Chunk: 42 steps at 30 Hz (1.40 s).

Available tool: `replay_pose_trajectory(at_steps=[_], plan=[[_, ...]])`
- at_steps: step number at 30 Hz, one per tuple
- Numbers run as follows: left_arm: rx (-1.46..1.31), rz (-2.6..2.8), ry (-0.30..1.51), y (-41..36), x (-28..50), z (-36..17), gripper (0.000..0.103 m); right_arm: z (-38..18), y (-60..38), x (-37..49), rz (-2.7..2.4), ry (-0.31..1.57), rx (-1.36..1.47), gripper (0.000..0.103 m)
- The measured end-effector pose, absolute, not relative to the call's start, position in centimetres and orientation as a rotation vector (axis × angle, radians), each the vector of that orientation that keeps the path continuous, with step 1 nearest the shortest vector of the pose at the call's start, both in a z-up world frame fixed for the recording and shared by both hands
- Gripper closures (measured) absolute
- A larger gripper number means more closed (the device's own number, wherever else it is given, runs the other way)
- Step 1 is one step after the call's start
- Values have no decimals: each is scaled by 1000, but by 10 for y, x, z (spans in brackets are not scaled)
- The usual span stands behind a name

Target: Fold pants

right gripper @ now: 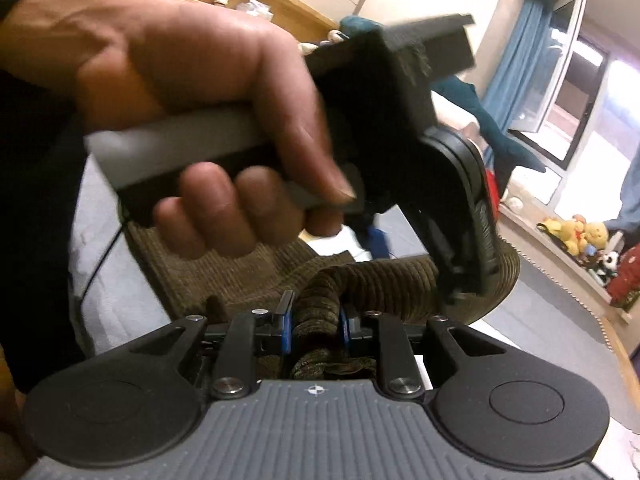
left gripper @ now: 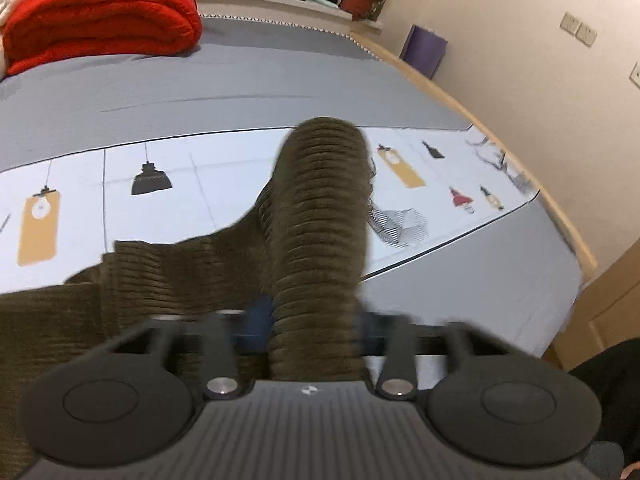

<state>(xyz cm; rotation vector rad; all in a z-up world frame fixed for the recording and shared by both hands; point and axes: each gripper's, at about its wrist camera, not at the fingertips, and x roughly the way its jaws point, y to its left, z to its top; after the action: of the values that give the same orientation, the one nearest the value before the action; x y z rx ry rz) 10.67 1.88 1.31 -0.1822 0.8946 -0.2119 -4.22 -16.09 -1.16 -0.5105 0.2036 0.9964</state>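
Olive-brown ribbed corduroy pants, bunched and lifted in a ridge; remainder spread on bed

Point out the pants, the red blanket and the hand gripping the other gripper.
pants (left gripper: 320,216), left wrist view, on the ribbed brown fold rising from the gripper.
red blanket (left gripper: 104,16), left wrist view, on the top of the folded roll.
hand (right gripper: 192,80), right wrist view, on its back.

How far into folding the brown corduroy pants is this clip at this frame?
Mid-fold. Done: both grippers have hold of the pants. In hand: the left gripper holds a bunched strip lifted off the printed sheet, and the right gripper is clamped on fabric close beside the left hand. Left: the rest lies loose on the bed; no flat, finished fold shows.
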Motion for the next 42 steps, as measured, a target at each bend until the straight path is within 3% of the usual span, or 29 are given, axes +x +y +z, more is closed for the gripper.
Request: replay_pose_trajectory(at_steps=[1,5,7,9,13,17,20,24,26,28,40,42], plan=[[-179,-187,887,24,107,14,83,-11,-161,-41,1001,220,-497,80],[-207,-73,889,67,101,20,84,4,-165,-28,1122,329,-339,76],[-170,-7,880,90,95,27,84,13,-170,-10,1337,517,-113,85],[-174,47,865,125,88,38,84,15,-166,-7,1502,643,-8,85],[-229,148,867,215,65,52,84,26,-162,-5,1510,620,69,83],[-291,238,899,300,37,46,83,23,-165,28,1364,683,231,47],[-311,343,915,350,19,37,72,11,-157,46,1231,761,275,42],[-398,482,932,405,1,18,66,-14,-134,62,1150,868,284,36],[-478,489,954,418,-2,9,47,-24,-123,61,1141,922,279,29],[-484,441,983,417,3,3,13,-35,-111,63,1130,966,303,25],[-531,280,1159,412,26,-56,9,-84,-27,79,1008,1157,389,21],[-528,277,1159,407,27,-59,12,-88,-20,82,1007,1162,382,27]])
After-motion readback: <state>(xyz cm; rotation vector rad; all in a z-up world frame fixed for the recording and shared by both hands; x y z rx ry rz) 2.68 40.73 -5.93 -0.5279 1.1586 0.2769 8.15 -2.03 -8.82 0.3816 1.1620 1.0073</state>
